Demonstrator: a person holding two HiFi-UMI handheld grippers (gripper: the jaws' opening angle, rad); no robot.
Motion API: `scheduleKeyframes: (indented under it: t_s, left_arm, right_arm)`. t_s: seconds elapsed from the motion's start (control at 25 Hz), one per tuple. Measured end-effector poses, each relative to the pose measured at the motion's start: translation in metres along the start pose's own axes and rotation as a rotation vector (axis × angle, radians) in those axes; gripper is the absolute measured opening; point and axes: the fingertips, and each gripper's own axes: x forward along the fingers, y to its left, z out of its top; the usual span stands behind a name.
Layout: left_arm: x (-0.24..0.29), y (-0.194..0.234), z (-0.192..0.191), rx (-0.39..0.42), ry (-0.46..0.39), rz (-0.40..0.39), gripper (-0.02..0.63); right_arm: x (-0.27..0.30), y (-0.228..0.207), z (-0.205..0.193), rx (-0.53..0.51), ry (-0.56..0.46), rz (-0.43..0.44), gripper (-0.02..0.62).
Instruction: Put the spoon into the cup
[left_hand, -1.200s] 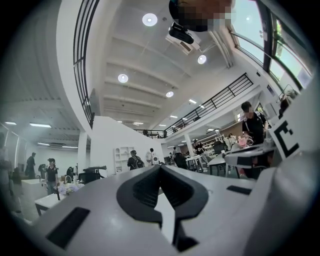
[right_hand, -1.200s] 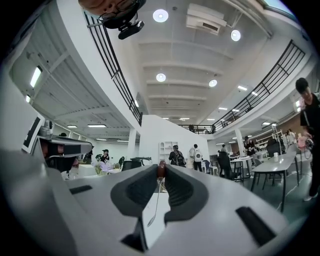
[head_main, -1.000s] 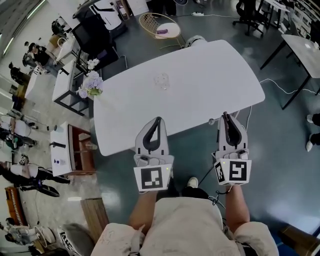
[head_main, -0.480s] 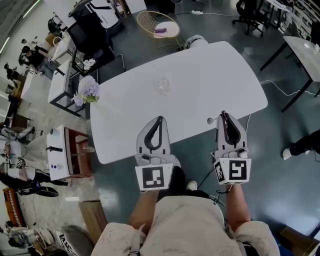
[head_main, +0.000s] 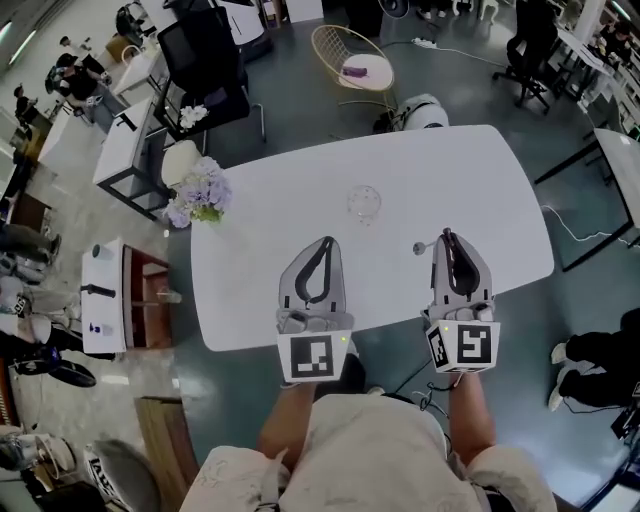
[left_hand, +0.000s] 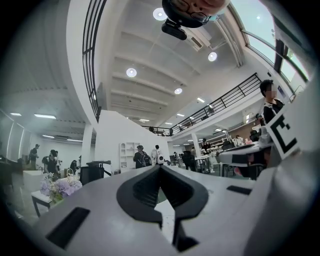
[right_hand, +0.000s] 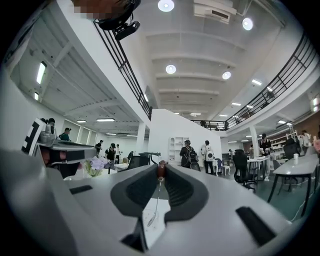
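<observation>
A clear glass cup (head_main: 364, 203) stands near the middle of the white table (head_main: 470, 180). My right gripper (head_main: 446, 234) is over the table's near right part, shut on the brown handle end of a thin metal spoon (head_main: 428, 243) whose bowl sticks out to the left. In the right gripper view the spoon (right_hand: 154, 202) hangs below the closed tips of the right gripper (right_hand: 161, 169). My left gripper (head_main: 324, 241) is shut and holds nothing, a little before the cup and to its left. Its tips meet in the left gripper view (left_hand: 160, 168).
A bunch of pale purple flowers (head_main: 199, 194) sits at the table's left corner. A black office chair (head_main: 205, 60) and a round wicker chair (head_main: 355, 60) stand beyond the table. A person's legs (head_main: 590, 360) are on the floor at the right.
Both grippers have moved forward from the table's near edge to over its top, closer to the cup. The spoon stays in the right gripper.
</observation>
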Motion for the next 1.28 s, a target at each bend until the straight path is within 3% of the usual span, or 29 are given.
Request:
scheduleKeyframes:
  t_s: [0.28, 0.52, 1.0, 1.28]
  left_arm:
    - [0.046, 0.082, -0.017, -0.029, -0.001, 0.040, 0.003]
    - [0.080, 0.119, -0.035, -0.066, 0.021, 0.046, 0.003]
    - [0.135, 0.122, -0.075, -0.080, 0.104, 0.050, 0.003]
    - [0.166, 0.100, -0.107, -0.065, 0.190, 0.036, 0.003]
  right_arm:
    - [0.091, 0.043, -0.003, -0.023, 0.030, 0.042, 0.044]
    - [0.142, 0.058, -0.015, -0.021, 0.060, 0.051, 0.043]
    - [0.196, 0.038, -0.065, 0.049, 0.151, 0.075, 0.043]
    - [0.222, 0.017, -0.121, 0.110, 0.235, 0.128, 0.044]
